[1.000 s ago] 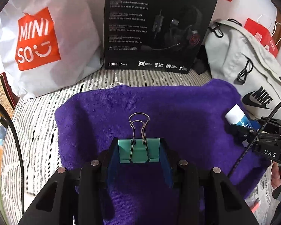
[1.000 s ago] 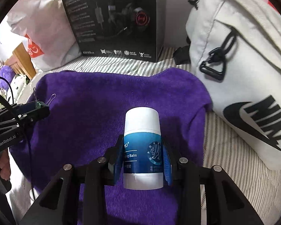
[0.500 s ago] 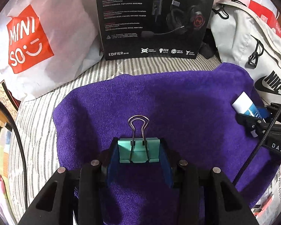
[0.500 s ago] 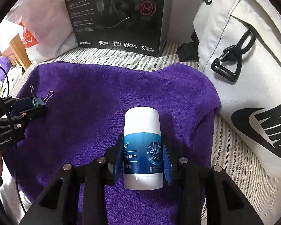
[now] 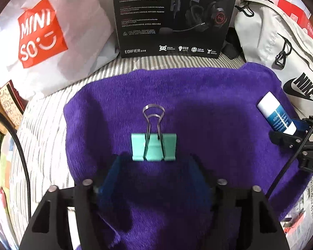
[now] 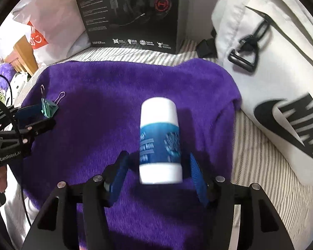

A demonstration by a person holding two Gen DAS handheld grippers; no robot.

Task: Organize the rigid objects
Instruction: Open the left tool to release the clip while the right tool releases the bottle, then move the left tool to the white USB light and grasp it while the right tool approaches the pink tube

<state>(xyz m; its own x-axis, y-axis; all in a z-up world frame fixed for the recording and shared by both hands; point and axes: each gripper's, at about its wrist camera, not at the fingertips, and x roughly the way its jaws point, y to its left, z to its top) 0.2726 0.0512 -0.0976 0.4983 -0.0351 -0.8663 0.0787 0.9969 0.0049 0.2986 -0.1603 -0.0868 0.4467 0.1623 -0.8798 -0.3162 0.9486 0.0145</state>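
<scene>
A teal binder clip [image 5: 154, 146] with wire handles lies on the purple towel [image 5: 198, 108], just ahead of my left gripper [image 5: 154, 166], which is open with gaps on both sides of the clip. A white and blue balm stick [image 6: 159, 139] lies on the towel [image 6: 106, 87] between the spread fingers of my right gripper [image 6: 157, 166], which is open and clear of it. The stick is blurred. The clip also shows in the right wrist view [image 6: 49, 108], and the stick in the left wrist view [image 5: 276, 113].
A black headset box [image 5: 175, 16] stands behind the towel. A white Miniso bag [image 5: 41, 35] is at the back left and a white Nike bag [image 6: 281, 83] at the right. The towel lies on striped bedding [image 5: 41, 125].
Both grippers have opened. The left has let go of the binder clip and the right has let go of the balm stick; both objects now rest on the towel.
</scene>
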